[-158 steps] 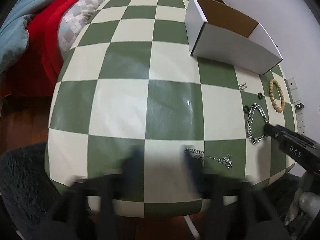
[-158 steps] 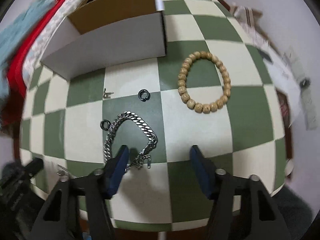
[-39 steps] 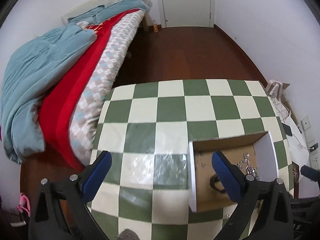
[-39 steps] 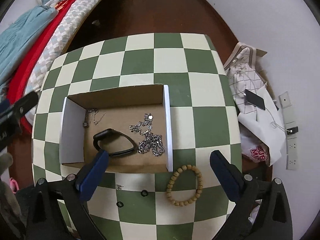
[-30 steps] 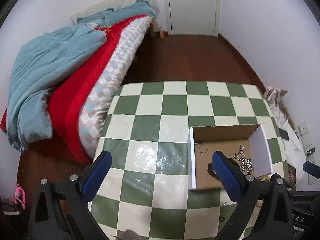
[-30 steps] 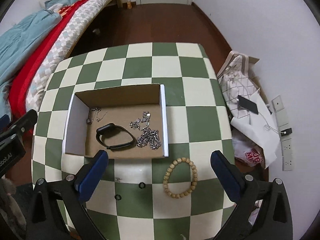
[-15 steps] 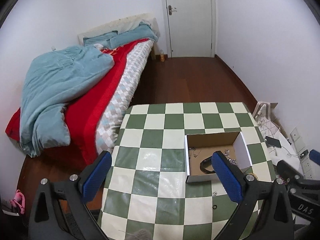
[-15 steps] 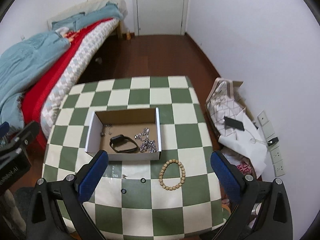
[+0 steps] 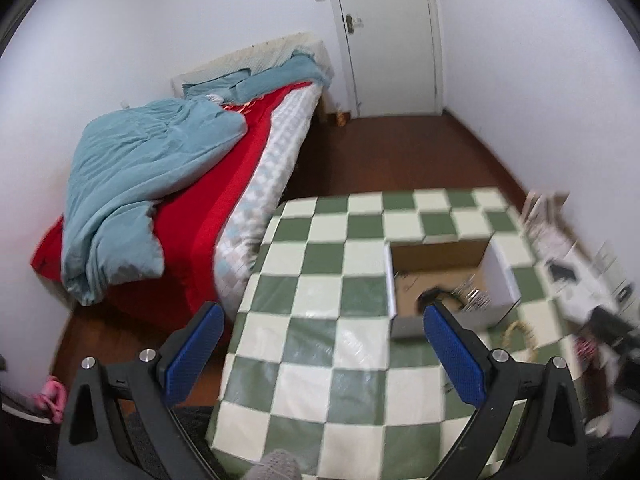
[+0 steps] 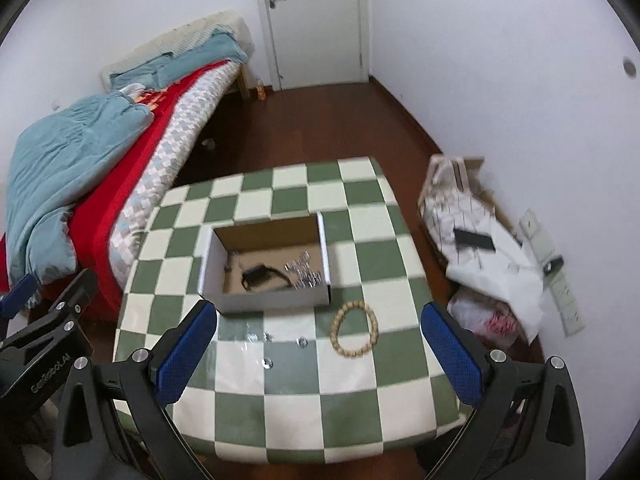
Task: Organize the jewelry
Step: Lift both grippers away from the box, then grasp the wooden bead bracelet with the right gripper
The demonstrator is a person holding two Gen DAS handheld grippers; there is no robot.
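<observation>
A white cardboard box [image 10: 276, 300] with a brown inside stands on the green-and-cream checkered table [image 10: 304, 408]. In it lie a black band [image 10: 260, 274] and silver chains [image 10: 306, 274]. A wooden bead bracelet [image 10: 354, 334] lies on the table in front of the box, with small black rings [image 10: 267, 362] to its left. The box also shows in the left wrist view [image 9: 498, 276]. My right gripper [image 10: 318, 352] is open and empty, high above the table. My left gripper [image 9: 324, 354] is open and empty, also held high.
A bed with a blue duvet [image 10: 64, 160] and red blanket [image 10: 120, 192] stands left of the table. White bags and a phone [image 10: 474, 240] lie on the floor at the right wall. A white door [image 10: 316, 20] is at the back.
Both grippers have risen and pulled back from the table, so more of the room shows. The silver chains are now in the box. Both grippers stay open and empty.
</observation>
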